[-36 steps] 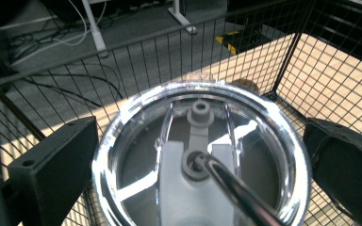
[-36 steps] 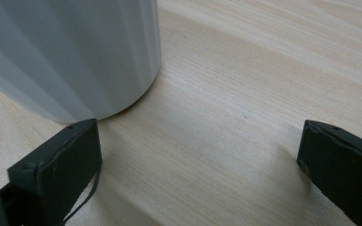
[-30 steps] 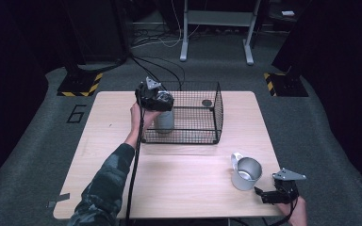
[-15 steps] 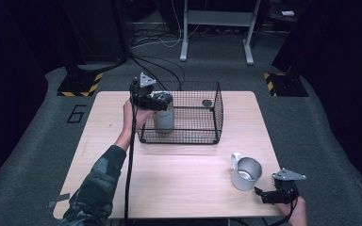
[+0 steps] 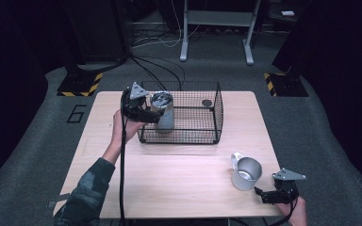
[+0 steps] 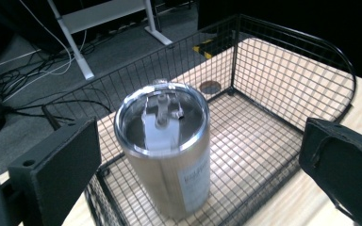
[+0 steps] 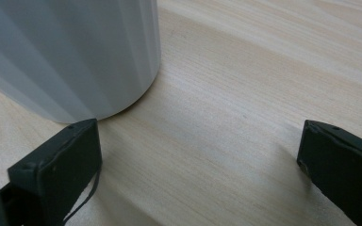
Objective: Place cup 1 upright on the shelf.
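Left tongs (image 6: 193, 179), jaws spread, framed my upright tumbler (image 6: 165, 150) dead ahead in basket (image 6: 283, 84); right tongs (image 7: 198, 179) idle, open.

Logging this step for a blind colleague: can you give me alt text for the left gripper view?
A steel tumbler with a clear lid stands upright inside a black wire basket on a wooden table. The left gripper is open, its jaws either side of the tumbler without touching it.

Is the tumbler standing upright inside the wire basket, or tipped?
Upright: the tumbler stands on its base on the wire basket floor, lid facing up, between the left gripper's open jaws, untouched.
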### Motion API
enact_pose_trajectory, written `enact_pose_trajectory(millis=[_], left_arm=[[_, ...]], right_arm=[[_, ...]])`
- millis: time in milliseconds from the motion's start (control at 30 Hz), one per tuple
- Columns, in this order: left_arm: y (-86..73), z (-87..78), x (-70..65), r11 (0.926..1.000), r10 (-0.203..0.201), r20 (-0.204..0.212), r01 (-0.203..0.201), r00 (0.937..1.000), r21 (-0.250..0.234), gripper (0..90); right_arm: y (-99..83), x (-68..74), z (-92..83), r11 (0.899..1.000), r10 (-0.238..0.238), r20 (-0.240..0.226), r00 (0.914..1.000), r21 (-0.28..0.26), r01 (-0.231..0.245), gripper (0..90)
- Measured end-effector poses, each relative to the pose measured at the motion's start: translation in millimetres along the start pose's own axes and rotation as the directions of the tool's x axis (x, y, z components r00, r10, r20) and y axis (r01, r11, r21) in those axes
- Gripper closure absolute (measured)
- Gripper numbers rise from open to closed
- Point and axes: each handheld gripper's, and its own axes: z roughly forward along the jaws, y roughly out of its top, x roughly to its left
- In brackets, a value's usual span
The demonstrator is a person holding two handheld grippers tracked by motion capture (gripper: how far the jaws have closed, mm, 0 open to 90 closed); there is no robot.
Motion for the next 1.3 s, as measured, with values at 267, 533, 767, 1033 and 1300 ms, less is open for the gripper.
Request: enact_pose_trajectory(millis=[267,533,767,1033,1300], left_arm=[[-28.6,-26.8,-0.3,0.9998,-0.002,0.011,0.002,0.9999,0.019,0.0],[-73.3,-38.9,2.2,0.9970,-0.022,0.002,0.021,0.9998,0.074,0.0],[-116.3,-42.0,8.2,0.9913,-0.070,-0.026,0.073,0.9972,0.110,0.0],[-159.8,-41.5,12.4,0.9783,-0.139,-0.028,0.142,0.9899,0.151,0.0],[-206.1,-32.0,19.0,0.9409,-0.129,-0.044,0.136,0.9907,0.310,0.0]], right_arm=[[0.3,-0.3,0.2,1.000,-0.003,0.001,1.0000,-0.001,0.003,0.1],[0.7,-1.3,0.5,1.000,-0.013,0.000,0.9999,-0.001,0.013,0.1],[0.8,-0.9,0.5,1.000,-0.009,0.001,1.0000,0.000,0.009,0.1],[1.0,0.0,0.8,1.000,0.005,0.010,0.9999,-0.003,-0.005,0.0],[0.5,0.1,0.4,1.000,0.005,0.010,0.9999,-0.001,-0.005,0.0]])
